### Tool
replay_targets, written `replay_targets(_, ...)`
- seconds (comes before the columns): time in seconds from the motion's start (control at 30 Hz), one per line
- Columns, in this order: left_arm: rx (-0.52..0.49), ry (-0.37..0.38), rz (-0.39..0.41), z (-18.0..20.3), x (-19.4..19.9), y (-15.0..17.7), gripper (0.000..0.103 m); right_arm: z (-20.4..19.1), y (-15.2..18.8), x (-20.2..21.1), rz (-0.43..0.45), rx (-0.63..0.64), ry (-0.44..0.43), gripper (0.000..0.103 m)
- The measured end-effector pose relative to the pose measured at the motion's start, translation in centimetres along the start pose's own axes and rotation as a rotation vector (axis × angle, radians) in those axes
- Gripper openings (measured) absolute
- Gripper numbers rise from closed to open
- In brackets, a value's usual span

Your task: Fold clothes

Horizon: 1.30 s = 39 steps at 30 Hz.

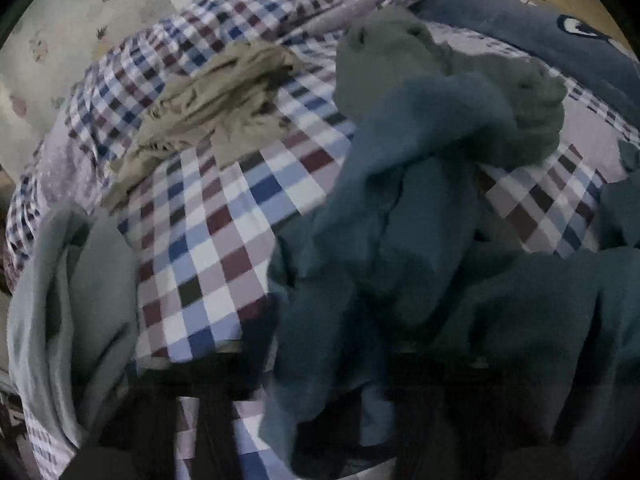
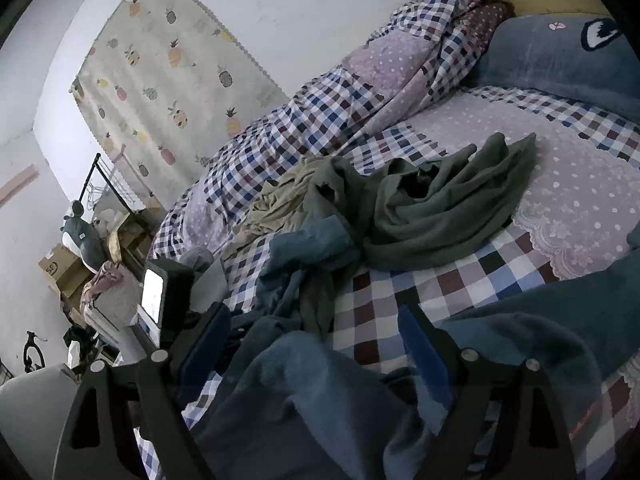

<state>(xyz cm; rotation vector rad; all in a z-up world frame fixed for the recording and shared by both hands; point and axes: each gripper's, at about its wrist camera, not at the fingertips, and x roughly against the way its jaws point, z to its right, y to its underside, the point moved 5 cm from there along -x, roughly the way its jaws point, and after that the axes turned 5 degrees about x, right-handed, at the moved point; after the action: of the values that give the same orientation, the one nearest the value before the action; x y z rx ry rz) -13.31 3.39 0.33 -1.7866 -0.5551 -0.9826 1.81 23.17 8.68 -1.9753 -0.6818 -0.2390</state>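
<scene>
Right gripper (image 2: 316, 364) fingers apart, blue garment (image 2: 304, 392) bunched between them at lower center on checkered bedspread (image 2: 420, 296), grey-green garment (image 2: 440, 208) mid-frame, beige garment (image 1: 212, 104) upper left; left gripper (image 1: 304, 420) dark, blurred, state unclear.

Left wrist view is soft and smeared throughout: the left gripper (image 1: 304, 420) sits in dark shadow beneath the bunched blue-grey fleece garment (image 1: 400, 264), its finger gap unreadable. A pale green cloth (image 1: 68, 300) runs off the left edge. In the right view, that fleece buries the right gripper (image 2: 316, 360) between its fingers.
</scene>
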Motion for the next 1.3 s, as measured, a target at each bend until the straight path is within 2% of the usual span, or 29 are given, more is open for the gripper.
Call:
replay_targets(0.07, 0.04, -0.036, 0.052, -0.8, 0.8, -0.5, 0.009, 0.0, 0.1, 0.0, -0.001, -0.002, 0.001, 0.089)
replay_targets(0.17, 0.207, -0.031, 0.14, -4.2, 3.2, -1.7, 0.008, -0.2, 0.1, 0.0, 0.001, 0.006, 0.001, 0.089)
replay_targets(0.27, 0.367, -0.051, 0.233, -9.1, 6.6, -3.2, 0.008, -0.2, 0.1, 0.0, 0.001, 0.018, 0.004, 0.089)
replay_targets(0.43, 0.548, -0.127, 0.338, -17.5, 10.8, -4.1, 0.007, -0.3, 0.2, -0.1, -0.002, 0.023, 0.0, 0.089)
replay_targets(0.7, 0.697, -0.305, 0.465, -30.9, 17.9, -4.3, 0.004, -2.0, 0.5, -0.4, -0.004, 0.088, -0.037, 0.089)
replay_targets(0.9, 0.732, -0.418, 0.54, -37.4, 23.4, -3.7, 0.004, -3.6, 0.8, -0.6, 0.007, 0.151, -0.079, 0.089)
replay_targets(1.03, 0.726, -0.502, 0.561, -41.0, 27.1, -3.0, 0.004, -3.9, 0.7, -0.4, 0.024, 0.166, -0.087, 0.089)
replay_targets(1.17, 0.741, -0.596, 0.558, -44.1, 29.1, -1.3, 0.004, -3.5, 0.4, -0.4, 0.031, 0.165, -0.065, 0.089)
replay_targets(1.23, 0.755, -0.646, 0.518, -45.4, 28.5, 0.0, 0.004, -2.8, 0.2, -0.4, 0.031, 0.145, -0.033, 0.089)
replay_targets(1.3, 0.773, -0.679, 0.412, -46.6, 25.7, 2.0, 0.005, -1.9, -0.1, -0.3, 0.035, 0.124, -0.007, 0.089)
